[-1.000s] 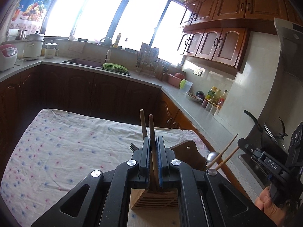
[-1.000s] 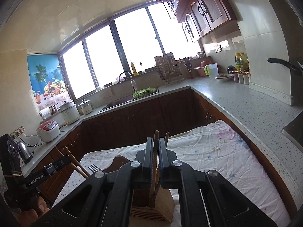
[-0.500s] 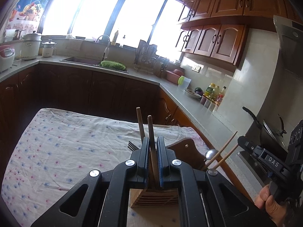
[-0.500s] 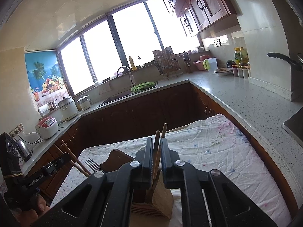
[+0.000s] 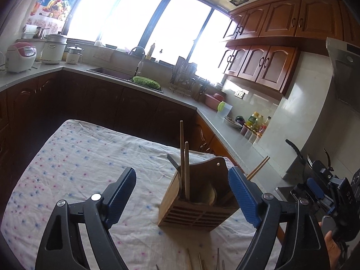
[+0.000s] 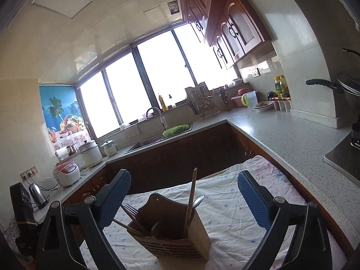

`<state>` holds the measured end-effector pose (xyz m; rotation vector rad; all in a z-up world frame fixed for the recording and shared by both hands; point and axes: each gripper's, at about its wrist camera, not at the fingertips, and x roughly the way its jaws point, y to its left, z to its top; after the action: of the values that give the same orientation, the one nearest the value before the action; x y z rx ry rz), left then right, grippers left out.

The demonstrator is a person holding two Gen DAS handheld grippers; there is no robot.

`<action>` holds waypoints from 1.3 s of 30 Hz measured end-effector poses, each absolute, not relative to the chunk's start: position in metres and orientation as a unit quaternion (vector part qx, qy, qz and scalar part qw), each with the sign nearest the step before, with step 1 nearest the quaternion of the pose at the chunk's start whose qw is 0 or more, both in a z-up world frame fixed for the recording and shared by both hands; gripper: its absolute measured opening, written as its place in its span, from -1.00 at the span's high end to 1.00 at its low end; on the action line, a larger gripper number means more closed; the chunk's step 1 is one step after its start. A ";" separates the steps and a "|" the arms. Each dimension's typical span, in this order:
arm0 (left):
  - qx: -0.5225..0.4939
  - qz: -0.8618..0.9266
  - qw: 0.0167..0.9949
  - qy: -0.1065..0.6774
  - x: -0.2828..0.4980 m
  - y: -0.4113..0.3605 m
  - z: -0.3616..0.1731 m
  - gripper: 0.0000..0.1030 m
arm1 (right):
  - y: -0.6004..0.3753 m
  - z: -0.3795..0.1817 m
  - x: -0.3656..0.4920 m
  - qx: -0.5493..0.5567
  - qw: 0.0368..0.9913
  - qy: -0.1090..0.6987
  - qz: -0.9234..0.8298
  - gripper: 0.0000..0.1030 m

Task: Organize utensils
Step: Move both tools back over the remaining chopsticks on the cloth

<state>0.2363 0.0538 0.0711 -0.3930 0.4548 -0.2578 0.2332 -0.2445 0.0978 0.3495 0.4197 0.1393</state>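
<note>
Left wrist view: the left gripper (image 5: 182, 193) has its jaws spread wide, holding nothing, around the wooden utensil holder (image 5: 198, 204) on the cloth-covered worktop (image 5: 78, 168). Two chopsticks (image 5: 183, 168) stand upright inside it. Farther right, the right gripper (image 6: 184, 200) likewise gapes wide and grips nothing.

The holder (image 5: 198, 202) stands on the cloth (image 5: 78, 168) covering the surface, between the spread jaws of the left gripper (image 5: 182, 193) and, in the other view, of the right gripper (image 6: 184, 200). In it — upright chopsticks (image 5: 183, 168), a fork (image 6: 130, 209) and a spoon (image 6: 198, 201). More chopsticks (image 5: 202, 263) lie on the cloth before the holder.
</note>
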 end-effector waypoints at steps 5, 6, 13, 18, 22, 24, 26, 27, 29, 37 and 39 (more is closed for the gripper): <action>-0.193 -0.116 0.945 0.238 0.204 0.060 0.064 -0.64 | -0.249 0.091 0.203 0.177 0.957 0.220 0.066 -0.91; -0.192 -0.114 0.944 0.244 0.198 0.061 0.062 -0.64 | -0.249 0.088 0.197 0.177 0.956 0.225 0.065 -0.91; -0.182 -0.094 0.934 0.293 0.157 0.063 0.041 -0.64 | -0.247 0.055 0.154 0.164 0.946 0.274 0.055 -0.91; -0.172 -0.086 0.927 0.323 0.143 0.062 0.028 -0.64 | -0.242 0.024 0.133 0.153 0.933 0.322 0.054 -0.91; -0.171 -0.083 0.921 0.340 0.140 0.058 0.019 -0.64 | -0.240 0.005 0.117 0.152 0.925 0.344 0.048 -0.91; -0.169 -0.081 0.918 0.349 0.140 0.056 0.014 -0.64 | -0.240 -0.002 0.114 0.155 0.921 0.353 0.046 -0.91; -0.167 -0.082 0.916 0.357 0.141 0.054 0.012 -0.64 | -0.240 -0.006 0.110 0.156 0.919 0.359 0.044 -0.91; -0.166 -0.081 0.915 0.359 0.141 0.053 0.012 -0.64 | -0.240 -0.007 0.110 0.155 0.919 0.361 0.044 -0.91; -0.162 -0.083 0.914 0.362 0.143 0.052 0.009 -0.64 | -0.240 -0.009 0.108 0.154 0.918 0.363 0.043 -0.91; -0.149 -0.088 0.911 0.374 0.151 0.044 0.002 -0.61 | -0.234 -0.010 0.111 0.146 0.917 0.369 0.048 -0.91; -0.148 -0.089 0.909 0.379 0.154 0.043 0.000 -0.61 | -0.234 -0.012 0.113 0.145 0.916 0.372 0.048 -0.91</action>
<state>0.1536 0.0426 0.0001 -0.3049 0.7812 -0.1833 0.1133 -0.2336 -0.0118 0.2979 0.7660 0.0984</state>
